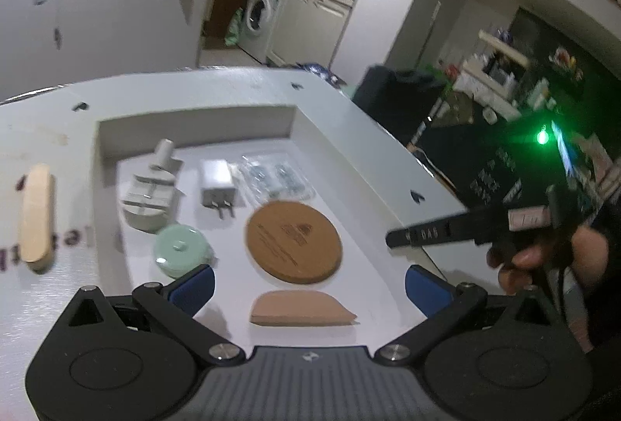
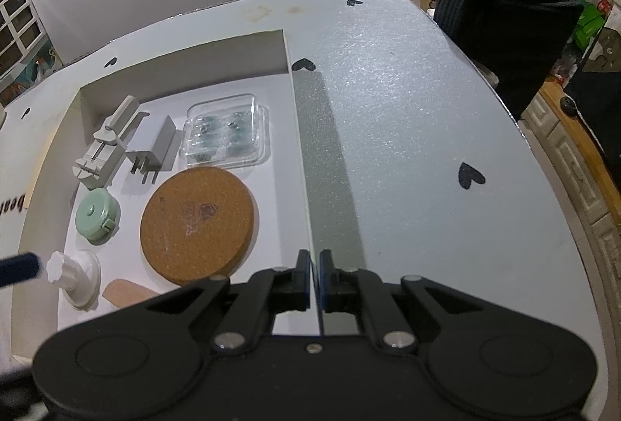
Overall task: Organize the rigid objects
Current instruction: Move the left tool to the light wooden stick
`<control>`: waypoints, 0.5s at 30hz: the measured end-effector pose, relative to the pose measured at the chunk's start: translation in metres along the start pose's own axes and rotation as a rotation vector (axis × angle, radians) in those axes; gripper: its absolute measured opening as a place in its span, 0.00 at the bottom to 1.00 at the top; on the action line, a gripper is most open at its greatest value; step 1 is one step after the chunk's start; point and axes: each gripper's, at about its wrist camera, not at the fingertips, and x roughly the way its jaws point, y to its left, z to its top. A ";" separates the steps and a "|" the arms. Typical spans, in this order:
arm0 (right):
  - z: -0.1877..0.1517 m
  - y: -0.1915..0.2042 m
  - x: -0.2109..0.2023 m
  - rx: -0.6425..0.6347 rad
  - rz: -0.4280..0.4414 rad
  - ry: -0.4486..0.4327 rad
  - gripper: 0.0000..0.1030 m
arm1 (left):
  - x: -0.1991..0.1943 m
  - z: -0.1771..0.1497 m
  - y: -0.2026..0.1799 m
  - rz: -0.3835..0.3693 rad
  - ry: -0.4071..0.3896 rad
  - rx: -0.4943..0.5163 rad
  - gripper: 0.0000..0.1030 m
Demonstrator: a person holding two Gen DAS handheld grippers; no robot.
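Note:
A white shallow box (image 1: 194, 122) (image 2: 186, 64) lies on the table. In it are a round cork coaster (image 1: 294, 241) (image 2: 198, 225), a green round case (image 1: 180, 252) (image 2: 97, 213), a white plug adapter (image 1: 217, 184) (image 2: 153, 149), a grey tool (image 1: 149, 196) (image 2: 104, 149), a clear blister pack (image 1: 277, 176) (image 2: 225, 136), a tan wedge (image 1: 299, 308) (image 2: 128, 295) and a white knob (image 2: 75, 275). My left gripper (image 1: 308, 289) is open above the box's near end. My right gripper (image 2: 314, 279) is shut on the box's right wall (image 2: 300, 157).
A wooden stick (image 1: 37, 215) lies on the table left of the box. The table (image 2: 407, 110) has black heart marks. A dark chair (image 2: 504, 33) stands at its far right edge. The right gripper's arm (image 1: 465, 231) shows in the left wrist view.

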 end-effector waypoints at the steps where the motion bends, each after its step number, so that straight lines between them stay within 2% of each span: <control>1: 0.000 0.000 0.000 0.001 -0.003 -0.001 0.05 | -0.006 0.001 0.004 0.007 -0.012 -0.012 1.00; 10: -0.002 0.003 -0.001 0.006 -0.029 -0.009 0.05 | -0.041 0.012 0.046 0.123 -0.111 -0.095 1.00; 15: -0.002 0.005 -0.001 0.015 -0.041 -0.012 0.06 | -0.048 0.017 0.079 0.205 -0.133 -0.142 1.00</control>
